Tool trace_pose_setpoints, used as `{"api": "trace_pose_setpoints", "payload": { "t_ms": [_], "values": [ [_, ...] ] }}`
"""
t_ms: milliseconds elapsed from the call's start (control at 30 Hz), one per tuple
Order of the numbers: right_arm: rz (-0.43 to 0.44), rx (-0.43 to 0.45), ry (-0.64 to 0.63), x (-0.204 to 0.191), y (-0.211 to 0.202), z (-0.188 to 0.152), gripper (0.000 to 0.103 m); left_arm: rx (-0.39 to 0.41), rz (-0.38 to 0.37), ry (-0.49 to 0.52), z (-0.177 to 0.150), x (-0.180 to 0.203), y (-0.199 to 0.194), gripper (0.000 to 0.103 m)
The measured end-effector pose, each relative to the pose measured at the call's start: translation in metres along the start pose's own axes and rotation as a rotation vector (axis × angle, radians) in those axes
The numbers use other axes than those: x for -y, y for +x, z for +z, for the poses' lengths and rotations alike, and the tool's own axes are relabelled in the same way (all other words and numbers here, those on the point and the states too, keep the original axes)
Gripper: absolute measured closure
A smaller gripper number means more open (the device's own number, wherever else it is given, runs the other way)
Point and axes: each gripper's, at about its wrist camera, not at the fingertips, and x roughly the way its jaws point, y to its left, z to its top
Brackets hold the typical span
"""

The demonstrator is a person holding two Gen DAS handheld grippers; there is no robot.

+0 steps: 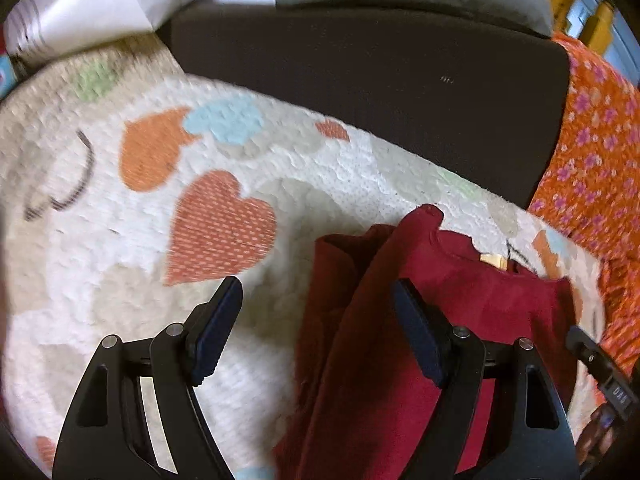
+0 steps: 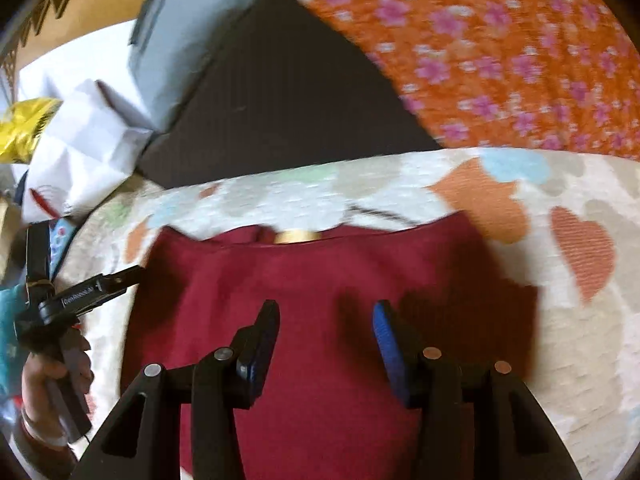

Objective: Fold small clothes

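Note:
A dark red garment [image 1: 400, 344] lies on a white quilt with heart prints [image 1: 120, 260], its left side folded over onto itself. In the right wrist view the garment [image 2: 320, 280] lies spread, neckline with a tan label [image 2: 296, 236] at the far edge. My left gripper [image 1: 316, 292] is open and empty, its right finger over the garment's left edge. My right gripper [image 2: 326, 312] is open and empty, hovering over the garment's middle. The left gripper, held in a hand, also shows in the right wrist view [image 2: 120, 276] beside the garment's left edge.
A dark cushion [image 1: 360, 80] lies beyond the quilt. An orange floral cloth [image 1: 592, 160] lies at the right, also in the right wrist view [image 2: 500, 60]. White bags and paper [image 2: 88, 136] sit at the back left.

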Motion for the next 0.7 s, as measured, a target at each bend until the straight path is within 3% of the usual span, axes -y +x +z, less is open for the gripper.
{"api": "trace_pose_setpoints", "payload": {
  "t_ms": [167,367,700],
  "values": [
    [0.078,-0.018,-0.058,-0.052,0.023,-0.006,0.056,0.041,0.056,0.095,-0.013,0.001,-0.021,0.025],
    [0.141,-0.031,-0.085,-0.102,0.049,-0.009,0.056,0.082,0.09,0.135,-0.024,-0.004,-0.032,0.025],
    [0.149,-0.003,-0.128,-0.141,0.079,0.01,0.058,0.032,0.095,0.143,-0.036,-0.022,-0.018,0.025]
  ]
}}
